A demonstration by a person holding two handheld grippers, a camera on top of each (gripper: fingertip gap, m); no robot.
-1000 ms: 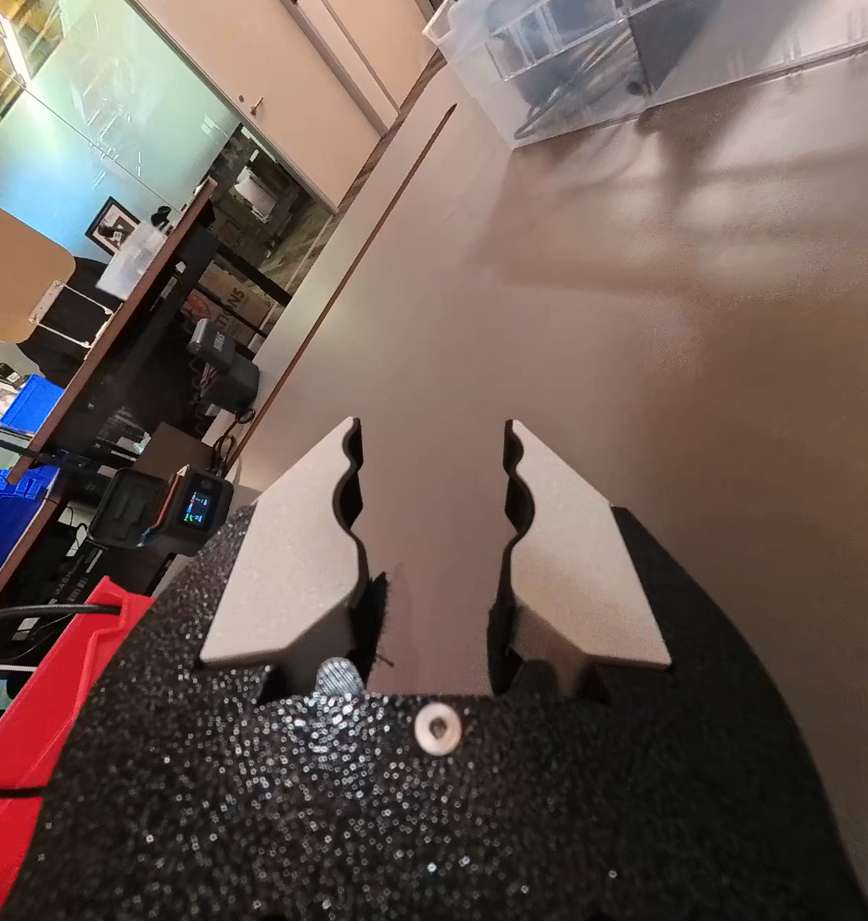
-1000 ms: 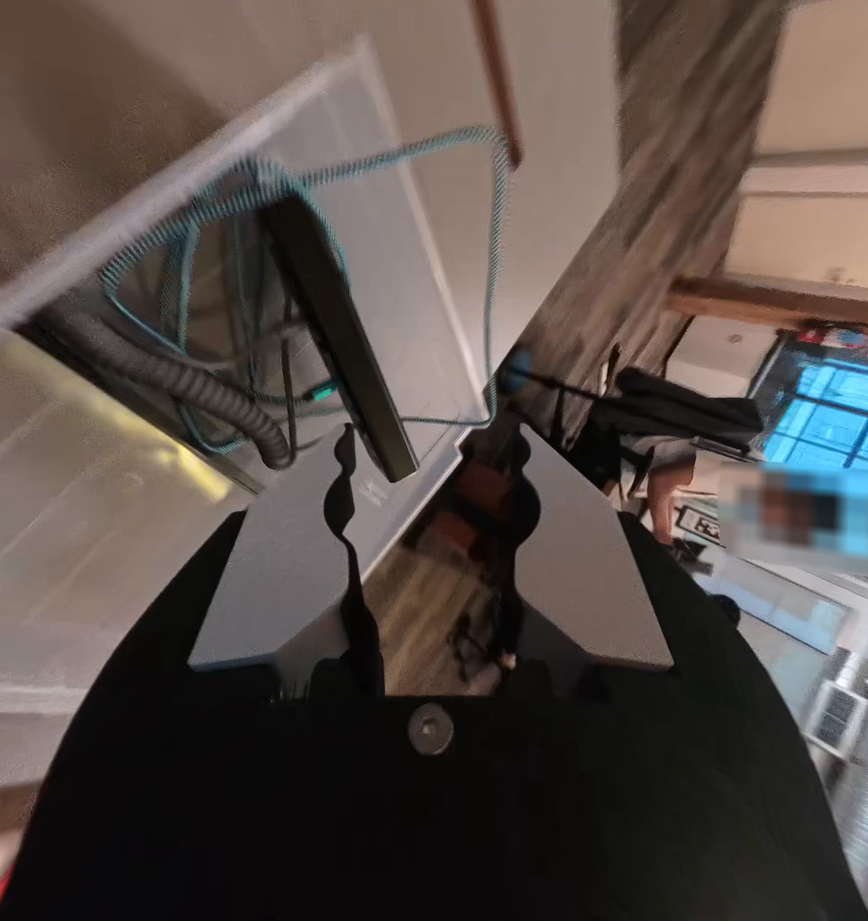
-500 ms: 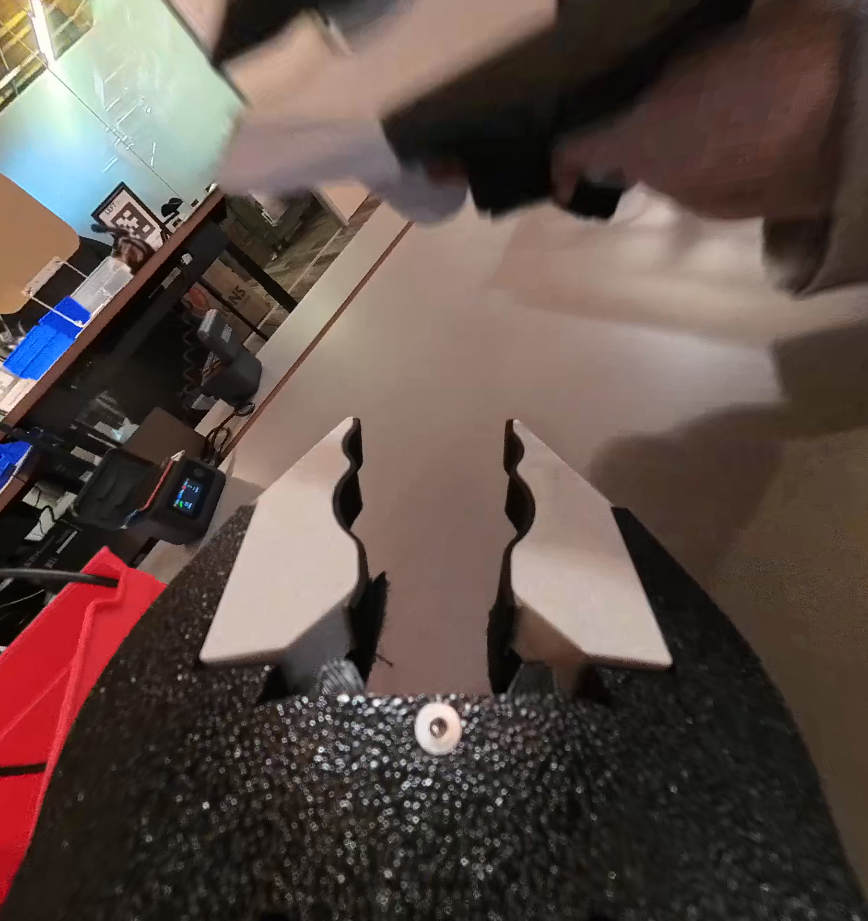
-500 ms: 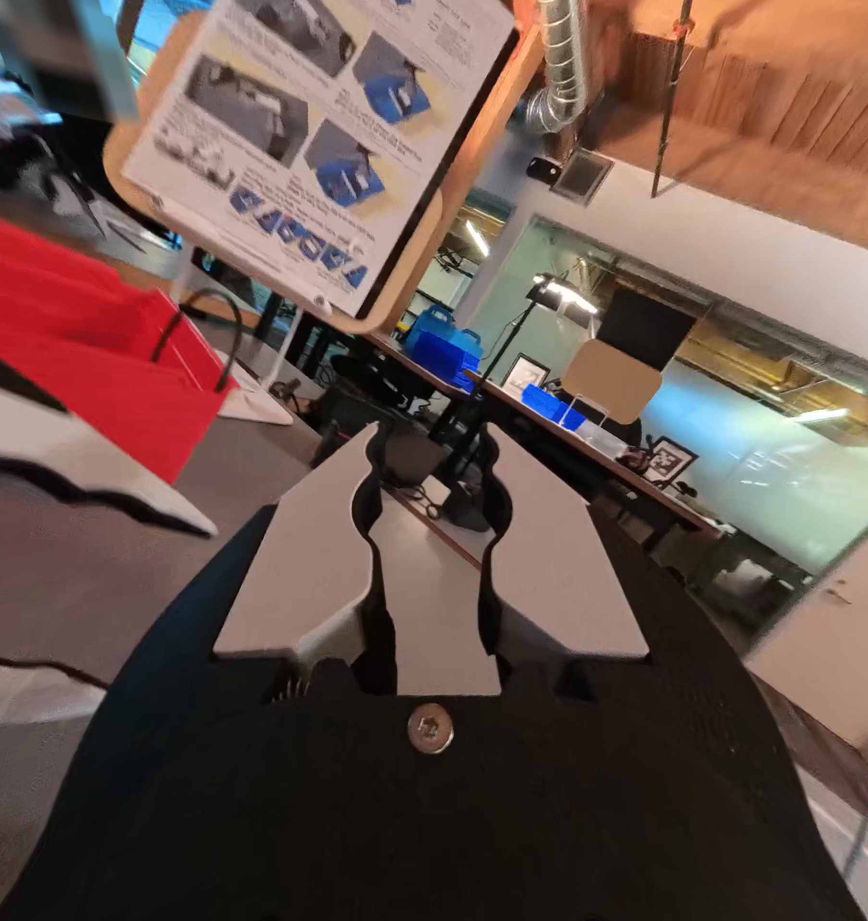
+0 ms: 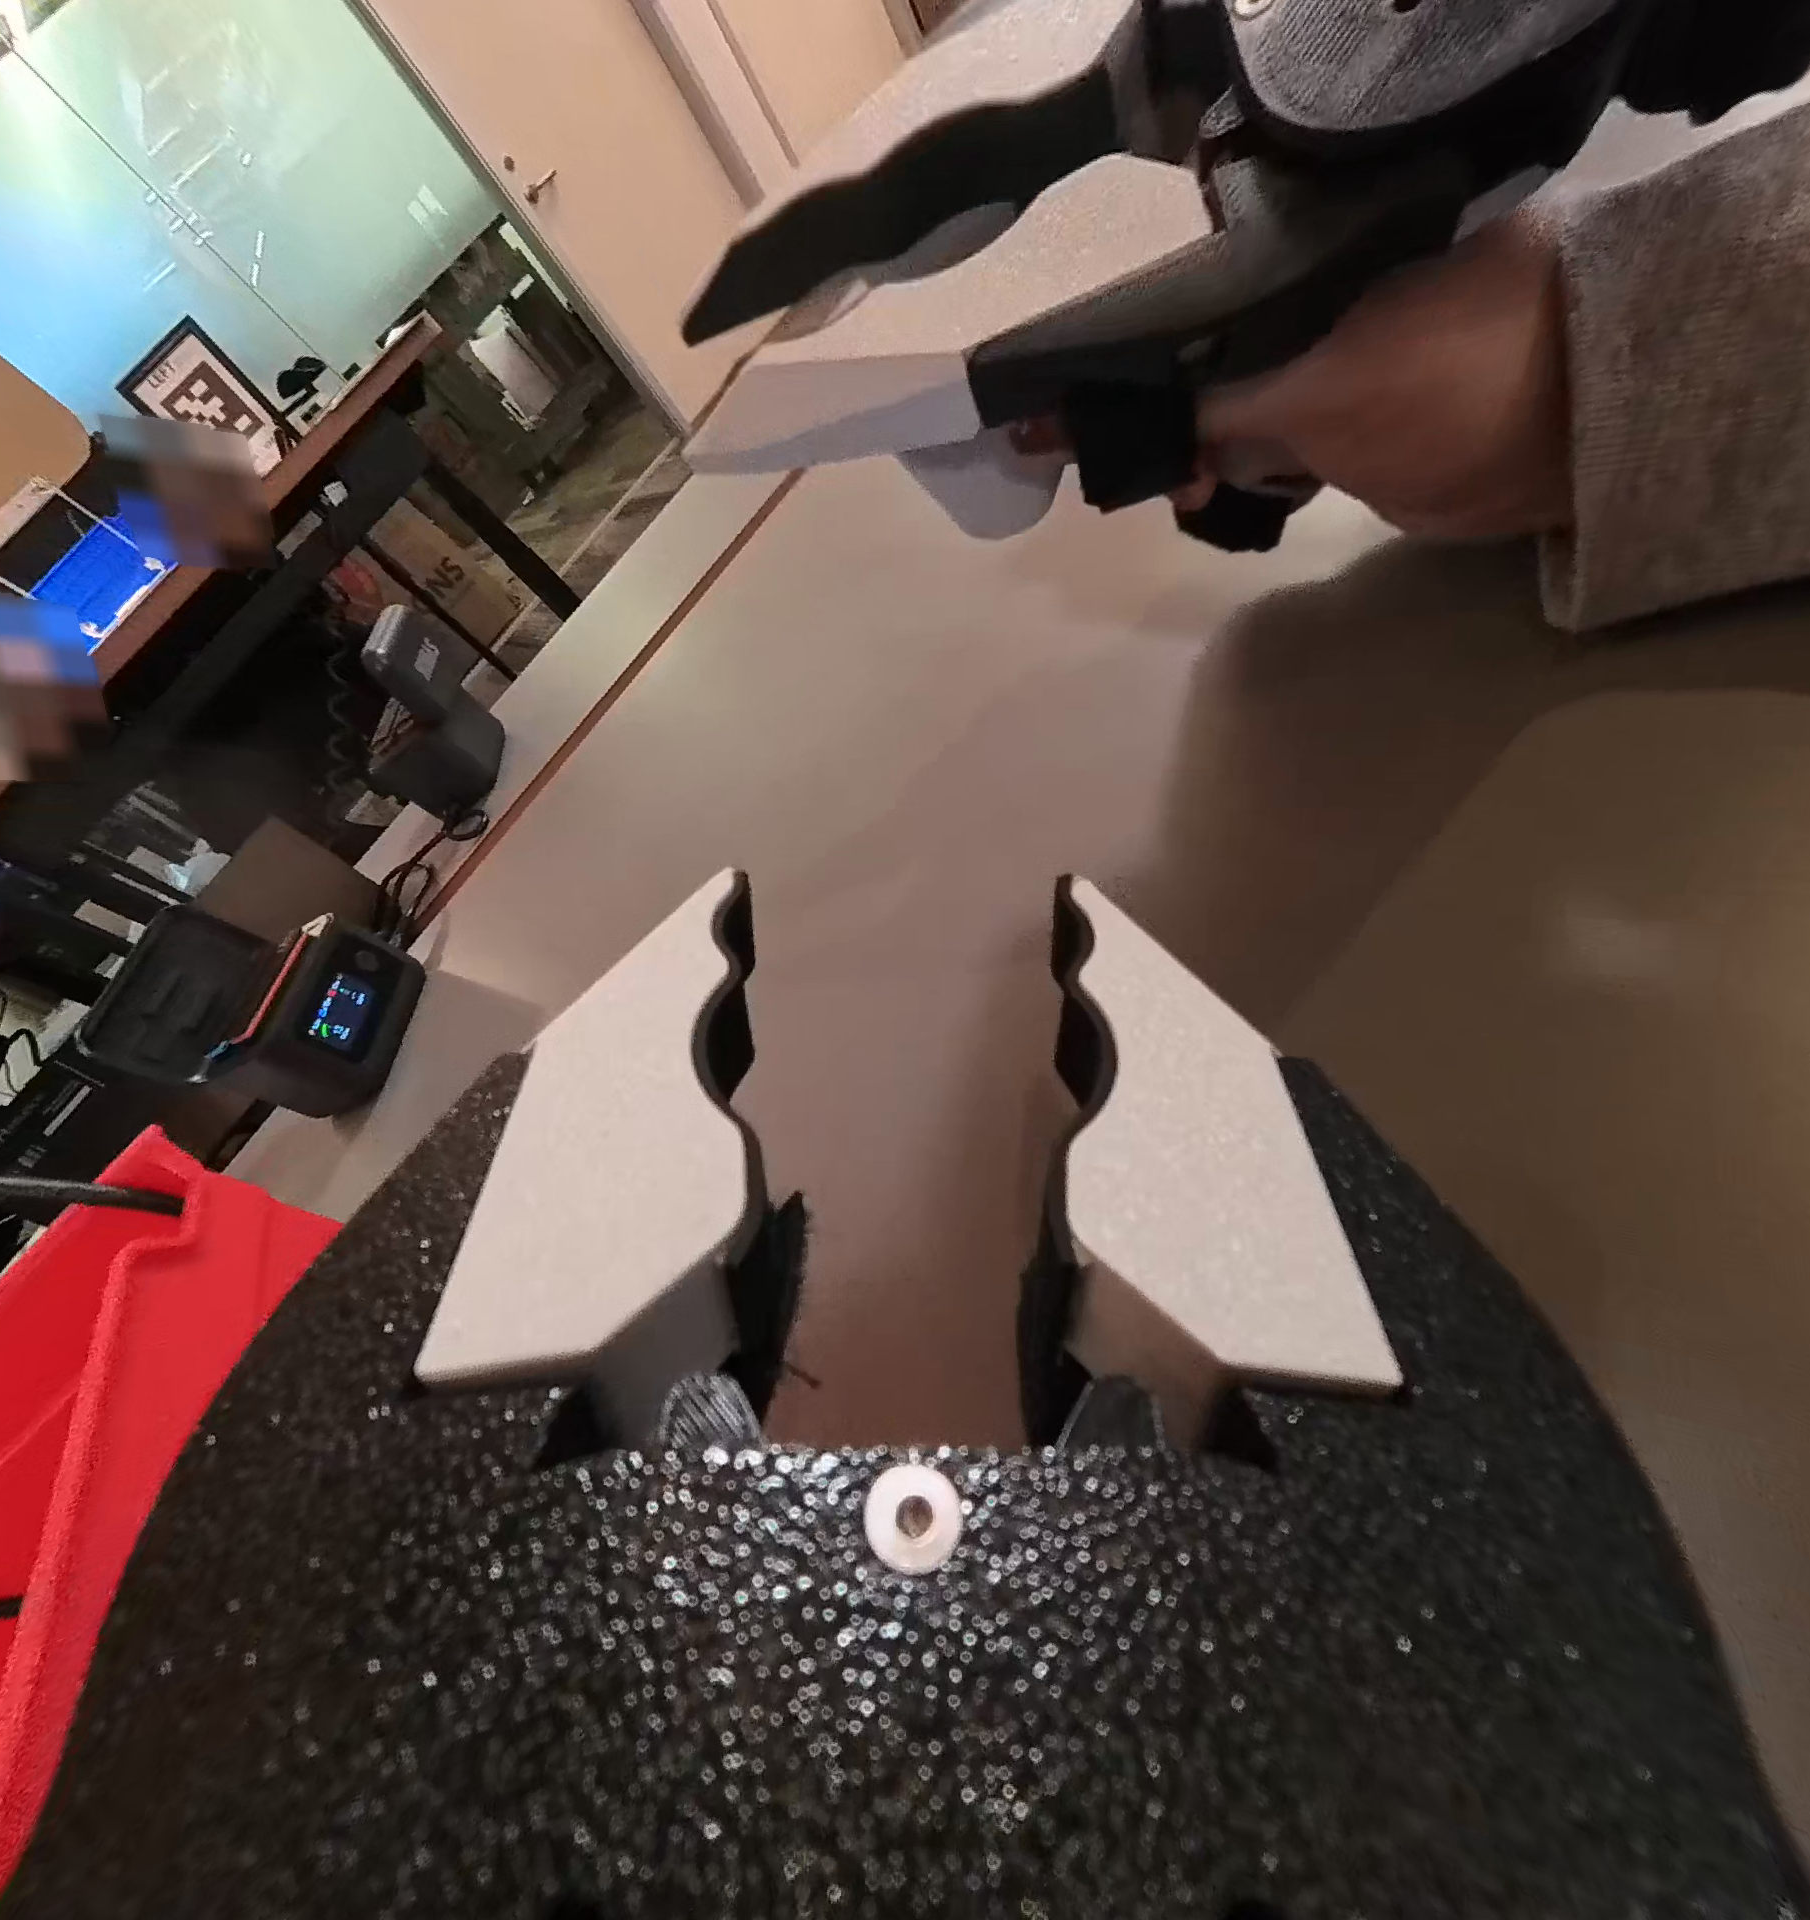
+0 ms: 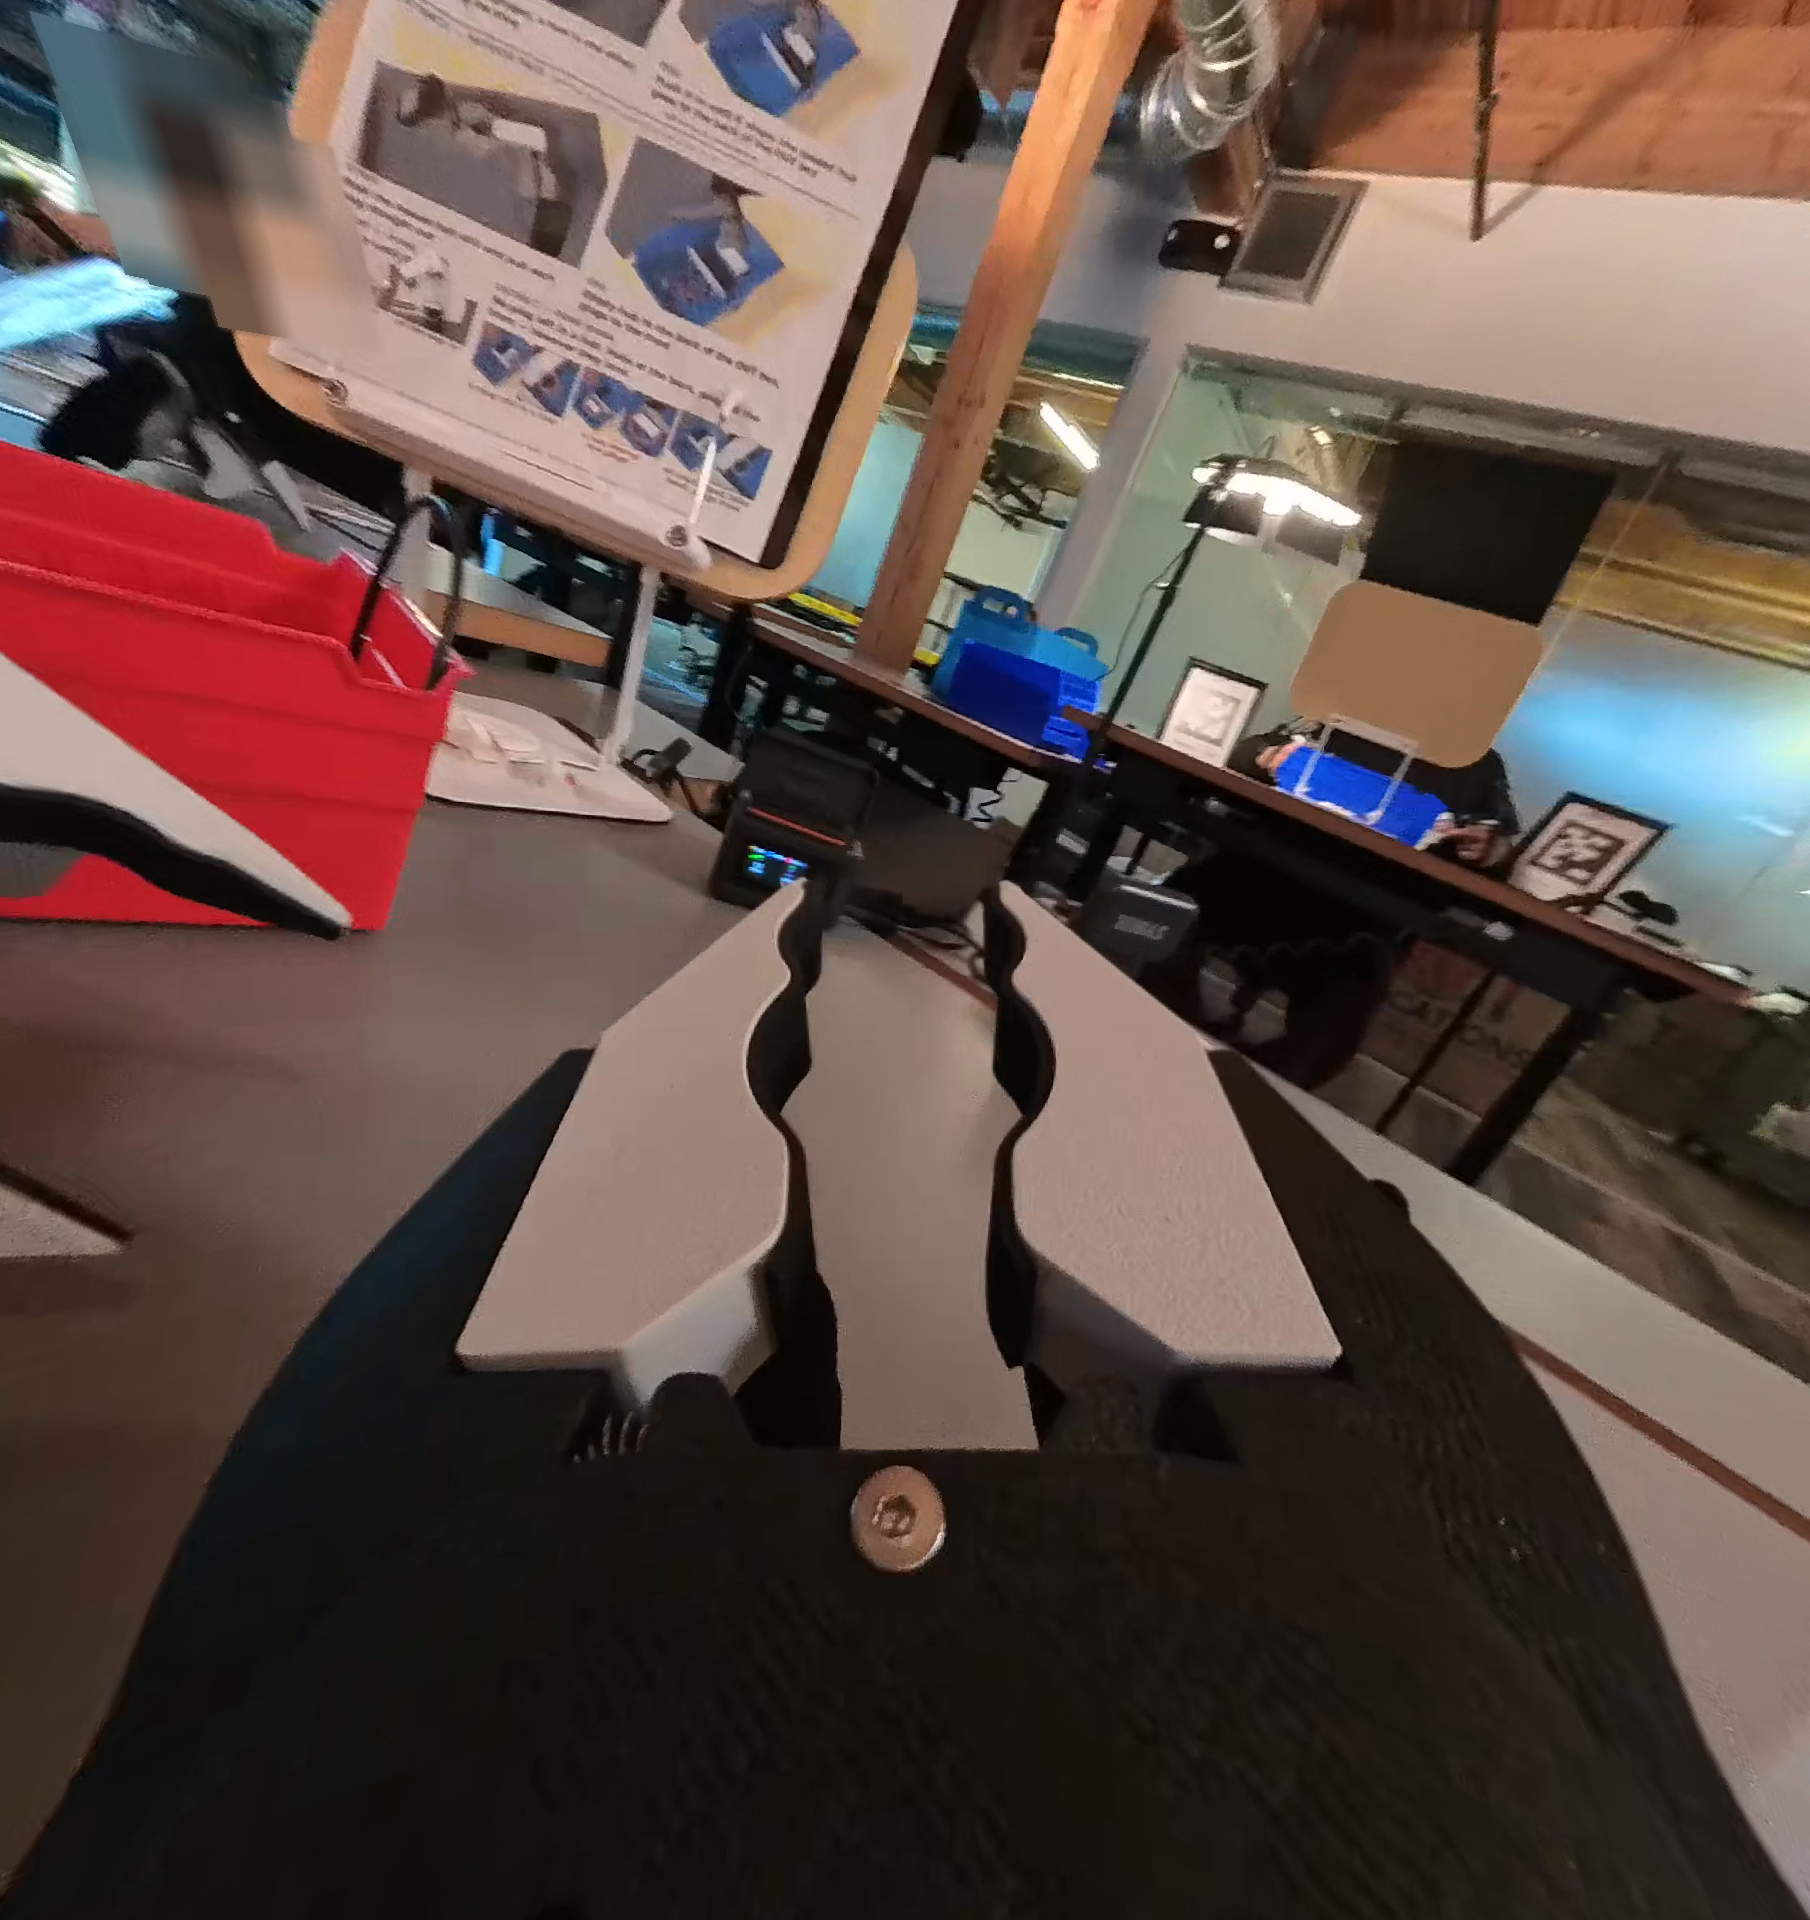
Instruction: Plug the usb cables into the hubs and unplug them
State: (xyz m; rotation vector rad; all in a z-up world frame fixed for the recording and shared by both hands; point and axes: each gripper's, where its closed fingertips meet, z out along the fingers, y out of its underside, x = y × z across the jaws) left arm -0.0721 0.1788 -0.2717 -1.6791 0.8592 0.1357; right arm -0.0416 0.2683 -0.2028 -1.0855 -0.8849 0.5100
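Smooth grey-beige tabletop [image 5: 880,727] with a thin brown edge strip. Red plastic bin [image 6: 205,727] at the left, a black cable looped over its rim. Small black box-shaped device with a lit screen [image 5: 345,1013] near the tabletop's edge; also seen at [image 6: 776,857]. Wooden-backed board carrying a printed instruction sheet [image 6: 610,239] stands behind the bin. Blue plastic bins [image 6: 1015,665] on a dark table well beyond.

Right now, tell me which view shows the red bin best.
The right wrist view: the red bin shows its rim, its side wall and a black cable looped over the edge. The left wrist view catches only a corner of it, cropped at the frame's left edge.
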